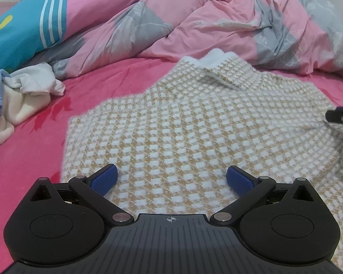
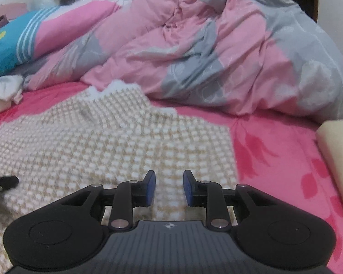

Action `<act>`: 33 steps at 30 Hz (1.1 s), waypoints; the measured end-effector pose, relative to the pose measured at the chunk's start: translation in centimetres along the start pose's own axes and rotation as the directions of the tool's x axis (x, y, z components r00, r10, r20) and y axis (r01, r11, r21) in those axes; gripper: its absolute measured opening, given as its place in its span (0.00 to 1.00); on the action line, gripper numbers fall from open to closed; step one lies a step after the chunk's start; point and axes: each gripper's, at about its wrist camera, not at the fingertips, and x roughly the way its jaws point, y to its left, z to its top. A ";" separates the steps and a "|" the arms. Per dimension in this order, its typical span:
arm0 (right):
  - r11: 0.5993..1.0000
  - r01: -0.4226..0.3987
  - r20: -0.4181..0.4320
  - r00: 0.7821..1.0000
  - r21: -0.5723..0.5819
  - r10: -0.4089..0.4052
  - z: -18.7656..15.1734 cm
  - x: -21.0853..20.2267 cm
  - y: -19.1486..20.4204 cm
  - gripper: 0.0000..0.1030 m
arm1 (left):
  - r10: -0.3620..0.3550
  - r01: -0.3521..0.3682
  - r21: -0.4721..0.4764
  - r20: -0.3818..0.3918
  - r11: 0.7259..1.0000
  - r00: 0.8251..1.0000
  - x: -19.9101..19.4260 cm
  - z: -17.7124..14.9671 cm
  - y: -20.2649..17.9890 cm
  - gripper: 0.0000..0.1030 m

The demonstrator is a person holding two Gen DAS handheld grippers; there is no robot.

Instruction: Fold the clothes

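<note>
Fuzzy tan-and-white checked knit sweater is lying flat on the pink bed sheet while the left hand-held gripper, wide open, and right hand-held gripper, narrowly parted and empty, are hovering over its hem, probably needing to pinch it next.

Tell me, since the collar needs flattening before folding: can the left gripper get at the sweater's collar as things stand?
Probably yes. The left gripper stands open over the sweater, nothing lies between it and the collar, and the right gripper is off to the side.
</note>
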 end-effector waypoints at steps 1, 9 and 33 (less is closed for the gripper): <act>1.000 -0.007 0.009 1.000 0.003 0.007 0.2 -0.1 0.1 0.27 | 0.000 0.000 0.000 0.000 1.000 1.000 0.0 0.0 0.0 1.00; 0.999 -0.036 0.034 0.999 0.003 0.036 0.6 1.1 1.3 0.27 | -0.003 0.003 0.003 -0.001 1.000 1.000 0.1 0.0 0.0 1.00; 0.996 0.004 0.026 1.000 -0.089 -0.001 0.1 4.8 3.1 0.28 | -0.056 0.054 0.029 0.073 0.998 0.996 -0.6 0.7 1.1 1.00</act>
